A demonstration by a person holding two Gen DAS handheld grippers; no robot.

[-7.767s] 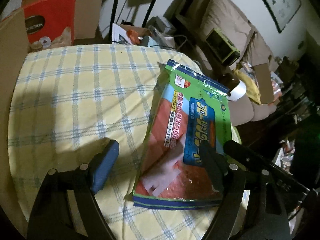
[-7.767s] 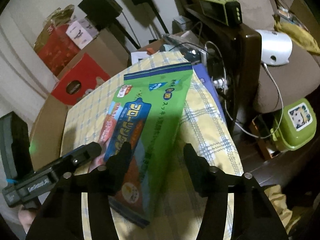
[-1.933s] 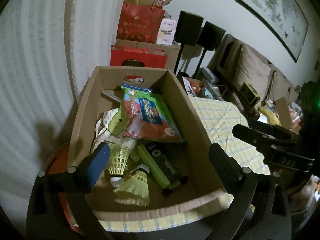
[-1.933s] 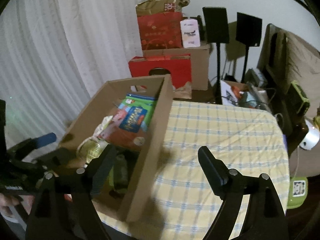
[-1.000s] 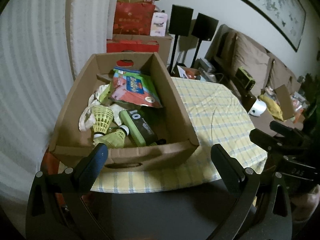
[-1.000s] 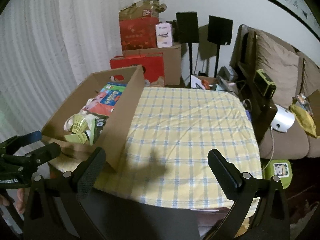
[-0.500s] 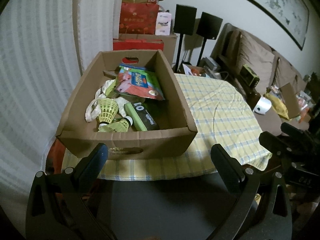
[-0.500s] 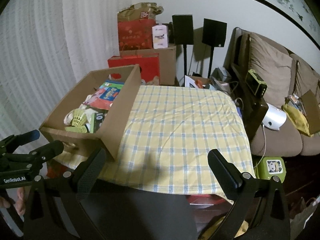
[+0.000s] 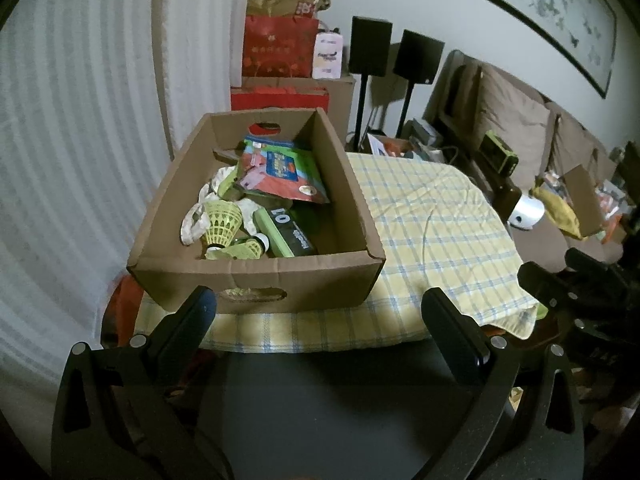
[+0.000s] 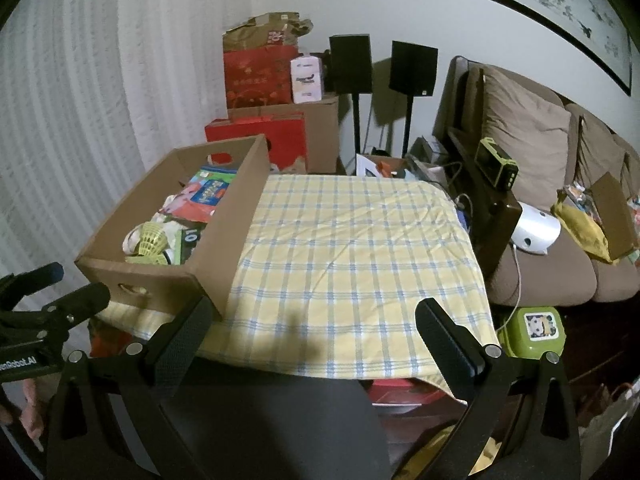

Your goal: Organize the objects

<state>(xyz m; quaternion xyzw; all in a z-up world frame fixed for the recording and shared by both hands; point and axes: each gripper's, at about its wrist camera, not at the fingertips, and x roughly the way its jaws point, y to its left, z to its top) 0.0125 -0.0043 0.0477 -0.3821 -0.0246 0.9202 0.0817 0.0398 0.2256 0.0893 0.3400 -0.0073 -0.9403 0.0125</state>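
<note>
Shuttlecocks [image 9: 224,224] partly buried, perhaps three.

Both wrist views look forward from off the near table edge; the left faces the cardboard box [image 9: 256,276], the right the checked cloth [image 10: 352,248], sharing both

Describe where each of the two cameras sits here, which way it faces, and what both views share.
Left wrist: on the left gripper, off the table's near edge, facing the cardboard box; its own open fingers frame the bottom, and the right gripper shows at right.
Right wrist: on the right gripper, facing the bare checked tablecloth; open fingers below, the left gripper at left.
Shared: box, tablecloth, sofa, both speakers.
</note>
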